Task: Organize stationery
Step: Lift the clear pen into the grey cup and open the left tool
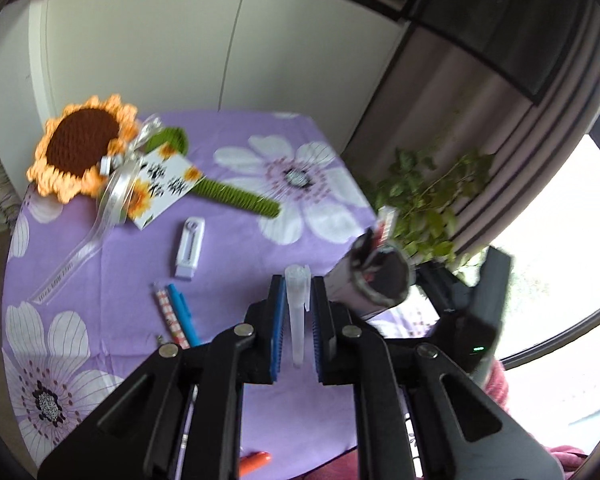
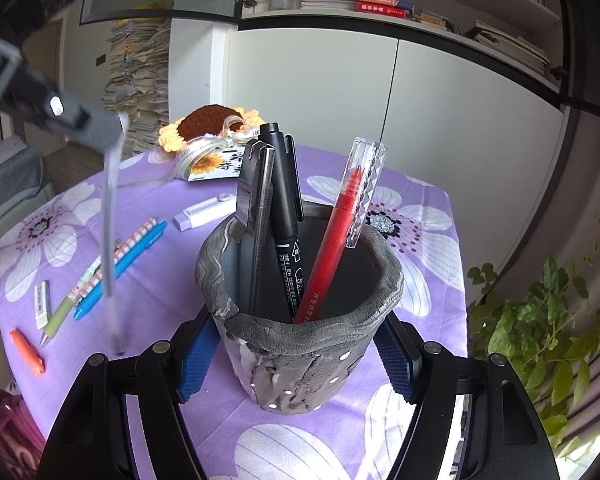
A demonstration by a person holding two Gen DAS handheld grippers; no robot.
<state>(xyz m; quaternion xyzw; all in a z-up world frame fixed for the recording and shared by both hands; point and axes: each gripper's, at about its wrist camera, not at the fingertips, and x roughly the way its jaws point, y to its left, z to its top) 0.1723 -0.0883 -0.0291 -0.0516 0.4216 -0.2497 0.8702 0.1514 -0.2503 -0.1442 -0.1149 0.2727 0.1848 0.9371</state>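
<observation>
My left gripper point(image 1: 297, 284) is shut on a translucent white pen point(image 1: 297, 312) and holds it above the purple flowered tablecloth point(image 1: 227, 240). The same pen hangs from that gripper at the left of the right wrist view point(image 2: 109, 232). My right gripper point(image 2: 295, 344) is shut on a grey pen holder point(image 2: 300, 344) that stands on the cloth. In the holder are a black marker point(image 2: 283, 216), a red pen point(image 2: 336, 240) and a grey ruler point(image 2: 255, 216). The holder also shows in the left wrist view point(image 1: 376, 276), to the right of my left gripper.
On the cloth lie a blue pen point(image 2: 119, 264), a checked pen point(image 2: 99, 268), a white correction tape point(image 2: 203, 210), a small eraser point(image 2: 41, 304), an orange item point(image 2: 27, 352) and a crocheted sunflower point(image 1: 83, 148). A potted plant point(image 2: 540, 320) stands off the table's right edge.
</observation>
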